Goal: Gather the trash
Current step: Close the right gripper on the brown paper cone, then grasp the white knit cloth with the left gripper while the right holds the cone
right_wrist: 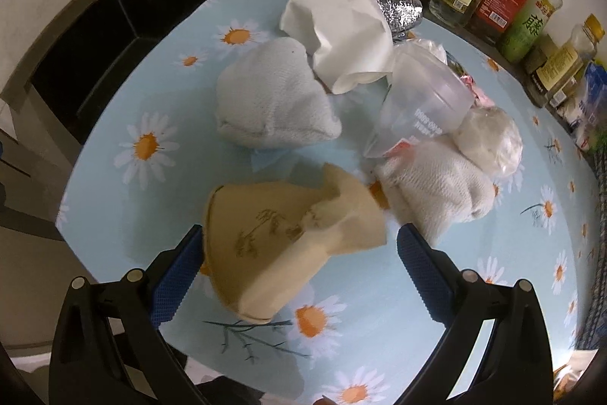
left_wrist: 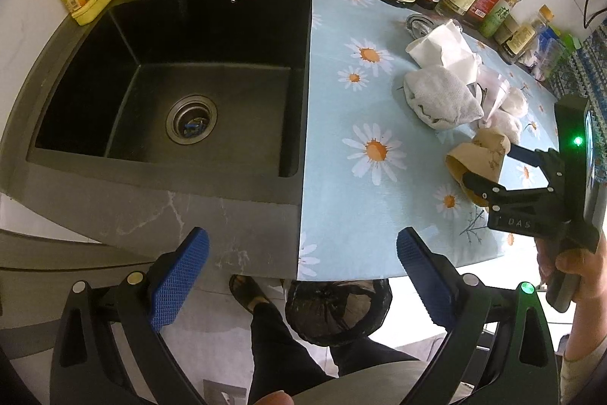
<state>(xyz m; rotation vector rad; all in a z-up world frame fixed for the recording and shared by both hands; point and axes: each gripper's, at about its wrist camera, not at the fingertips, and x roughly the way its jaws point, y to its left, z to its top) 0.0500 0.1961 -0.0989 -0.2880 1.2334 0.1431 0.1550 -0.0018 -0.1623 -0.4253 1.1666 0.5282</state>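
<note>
Crushed brown paper cup [right_wrist: 288, 245] lies between my right hand-held gripper [right_wrist: 299, 276] fingers, spread apart, unclamped; left hand-held gripper [left_wrist: 303, 283] hangs open near the sink [left_wrist: 95, 177].

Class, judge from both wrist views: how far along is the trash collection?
Done: nothing visibly; the bin bag shows no trash. In hand: the right gripper, open, straddles the brown paper cup. Left: white paper, plastic cup, cloth wads. The left gripper hangs open.
</note>
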